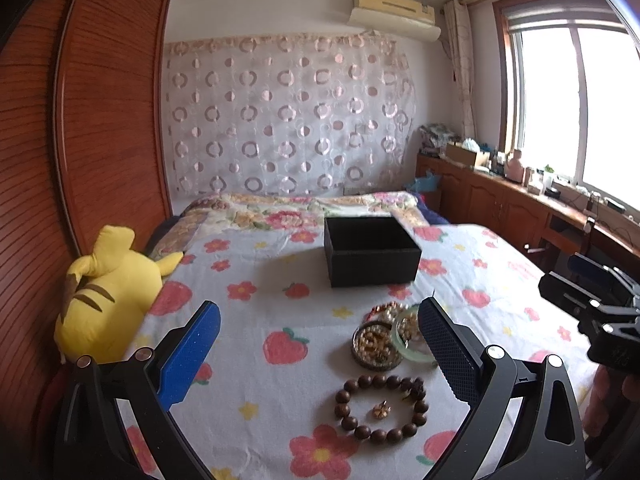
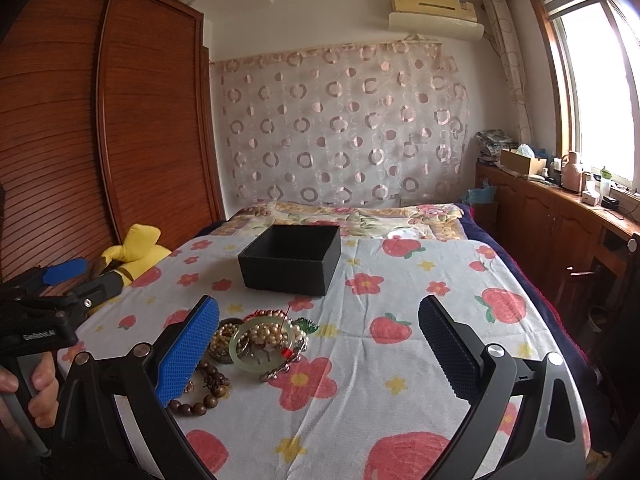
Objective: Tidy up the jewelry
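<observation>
We are in a home bedroom: a bed (image 1: 280, 312) under a strawberry-and-flower sheet, a louvred wooden wardrobe (image 1: 108, 112) beside it, a yellow plush toy (image 1: 108, 296), a wall air conditioner (image 1: 394, 10), a circle-patterned curtain (image 1: 288, 120) and a cluttered counter (image 1: 520, 188) below the window (image 1: 576, 108).

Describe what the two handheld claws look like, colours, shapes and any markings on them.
Both are black, angular plastic frames with silver round bolts at the joints. Each carries two flat fingers faced with blue dimpled pads. The left claw and right claw look the same from their own cameras. Seen from the side, the left claw's body shows small white lettering, too small to read surely. No sleeves or cables are visible.
</observation>
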`<state>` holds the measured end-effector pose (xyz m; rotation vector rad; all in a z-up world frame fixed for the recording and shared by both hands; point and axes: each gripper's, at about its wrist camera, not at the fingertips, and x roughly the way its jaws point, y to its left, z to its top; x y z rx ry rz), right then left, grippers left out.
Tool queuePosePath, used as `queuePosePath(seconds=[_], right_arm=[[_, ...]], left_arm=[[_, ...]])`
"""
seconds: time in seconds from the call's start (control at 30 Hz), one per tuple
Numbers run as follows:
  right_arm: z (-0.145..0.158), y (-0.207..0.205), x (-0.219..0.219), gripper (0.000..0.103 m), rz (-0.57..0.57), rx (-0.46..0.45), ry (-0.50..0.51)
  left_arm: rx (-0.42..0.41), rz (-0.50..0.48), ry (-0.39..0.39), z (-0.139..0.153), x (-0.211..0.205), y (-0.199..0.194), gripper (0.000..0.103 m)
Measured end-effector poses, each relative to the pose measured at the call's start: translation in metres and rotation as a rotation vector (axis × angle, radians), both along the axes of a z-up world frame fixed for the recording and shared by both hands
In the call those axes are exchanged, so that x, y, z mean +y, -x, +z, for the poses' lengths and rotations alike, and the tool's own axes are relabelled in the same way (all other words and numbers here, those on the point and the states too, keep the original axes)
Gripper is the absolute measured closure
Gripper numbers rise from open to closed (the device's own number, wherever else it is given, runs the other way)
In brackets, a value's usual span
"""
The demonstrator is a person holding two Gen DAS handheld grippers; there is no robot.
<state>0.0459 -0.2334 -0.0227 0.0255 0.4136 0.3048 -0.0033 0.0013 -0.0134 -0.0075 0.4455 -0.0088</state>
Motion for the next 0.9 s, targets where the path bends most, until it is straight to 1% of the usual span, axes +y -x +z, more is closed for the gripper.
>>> queuePosePath(seconds=[0.07,0.1,0.23,0.4,0.57,0.73,0.9], right_arm=[[-0.004,0.001,0.000,0.002,0.012,0.013,0.003],[-0.002,0.011,-0.005,0.002,0.018,0.015,0.003],[-0.016,0.007,-0.008,0.002,0.037,0.032,0.013],[-0.030,0.002,-0.011,0.007,0.064,0.058,0.016],[-0.043,-0.002,-0.014,0.009,0.088,0.089,0.027],[-0.056,-0.004,-0.012,0.009,0.103,0.126,0.043],[-0.064,-0.004,-0.013,0.009,0.101,0.141,0.051]], left_arm=[[0.020,-0.004,0.001,-0.006,0.001,-0.004,0.007],[0.025,-0.007,0.001,-0.006,0.002,-0.004,0.007],[0.059,-0.019,-0.003,-0.019,0.003,-0.013,0.007],[0.128,-0.045,-0.006,-0.037,0.005,-0.019,0.007],[0.218,-0.102,0.017,-0.062,0.005,-0.023,0.007],[0.274,-0.159,0.025,-0.077,-0.002,-0.029,0.008],[0.313,-0.219,0.025,-0.084,-0.013,-0.034,0.008]])
